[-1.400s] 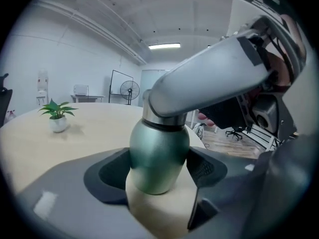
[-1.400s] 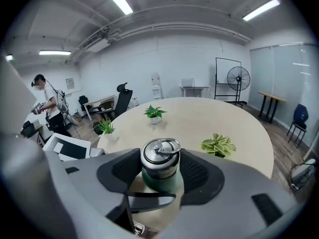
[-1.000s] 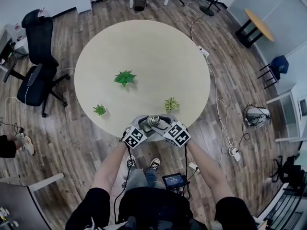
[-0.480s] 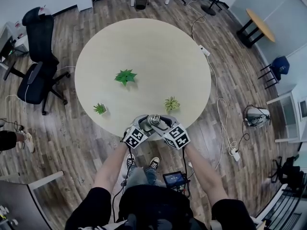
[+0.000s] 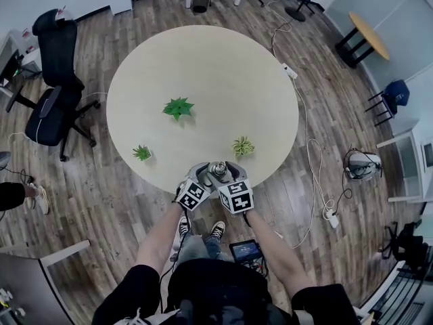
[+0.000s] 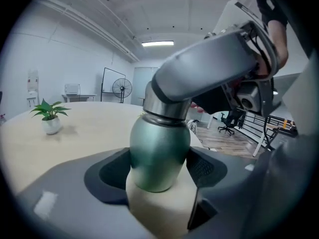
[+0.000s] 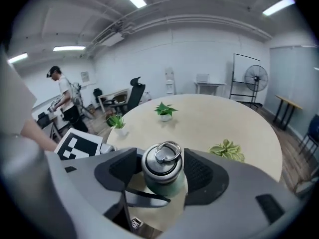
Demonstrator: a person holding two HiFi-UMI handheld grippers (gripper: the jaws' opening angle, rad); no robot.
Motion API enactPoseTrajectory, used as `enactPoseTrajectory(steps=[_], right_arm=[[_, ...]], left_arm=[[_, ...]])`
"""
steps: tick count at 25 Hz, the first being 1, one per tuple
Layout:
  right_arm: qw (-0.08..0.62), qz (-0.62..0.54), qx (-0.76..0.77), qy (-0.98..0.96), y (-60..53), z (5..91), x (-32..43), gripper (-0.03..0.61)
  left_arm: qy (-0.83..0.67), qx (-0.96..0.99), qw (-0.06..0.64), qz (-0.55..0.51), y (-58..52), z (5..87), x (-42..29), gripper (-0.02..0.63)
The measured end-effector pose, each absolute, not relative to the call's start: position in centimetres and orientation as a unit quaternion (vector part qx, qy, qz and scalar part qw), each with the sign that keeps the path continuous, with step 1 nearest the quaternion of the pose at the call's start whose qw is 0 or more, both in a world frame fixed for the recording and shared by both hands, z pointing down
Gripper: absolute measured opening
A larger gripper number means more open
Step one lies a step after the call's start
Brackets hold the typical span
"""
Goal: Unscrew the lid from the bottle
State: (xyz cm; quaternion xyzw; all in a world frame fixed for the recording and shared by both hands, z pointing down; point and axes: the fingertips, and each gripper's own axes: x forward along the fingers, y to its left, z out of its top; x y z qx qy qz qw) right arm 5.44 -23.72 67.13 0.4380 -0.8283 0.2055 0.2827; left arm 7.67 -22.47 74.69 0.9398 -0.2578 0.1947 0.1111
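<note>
A green metal bottle (image 6: 159, 151) stands at the near edge of the round table (image 5: 203, 73). Its steel lid (image 7: 161, 167) carries a ring on top and sits on the bottle's neck. My left gripper (image 6: 160, 176) is shut on the bottle's body, a pad on each side. From above and from the right, my right gripper (image 7: 160, 172) straddles the lid. Its jaws have just been opening, and the pads now stand a little off the lid. In the head view both grippers meet at the bottle (image 5: 217, 168).
Three small potted plants stand on the table: one (image 5: 177, 107) mid-left, one (image 5: 141, 153) near the left edge, one (image 5: 241, 145) just beyond the bottle. A black office chair (image 5: 51, 80) stands left of the table. A person (image 7: 62, 101) stands far off.
The right gripper has rolled around the lid, and its marker cube has swung left, closer to the left gripper's cube. The bottle and the left gripper stay where they were.
</note>
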Motion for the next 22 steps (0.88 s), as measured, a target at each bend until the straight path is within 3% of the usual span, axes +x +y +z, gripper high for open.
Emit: enactPoseTrajectory(steps=[5, 15, 22], right_arm=[[0.272, 0.206, 0.482, -0.807, -24.1, 67.0, 5.6, 0.259], [0.405, 0.064, 0.149, -0.900, -22.5, 67.7, 4.5, 0.256], [0.425, 0.054, 0.094, -0.899, -22.4, 67.3, 4.5, 0.253]], left_arm=[[-0.266, 0.938, 0.116, 0.191, -22.5, 74.8, 7.5, 0.353], [-0.247, 0.942, 0.114, 0.197, -22.4, 75.0, 7.6, 0.353], [-0.246, 0.942, 0.114, 0.199, -22.4, 75.1, 7.5, 0.351]])
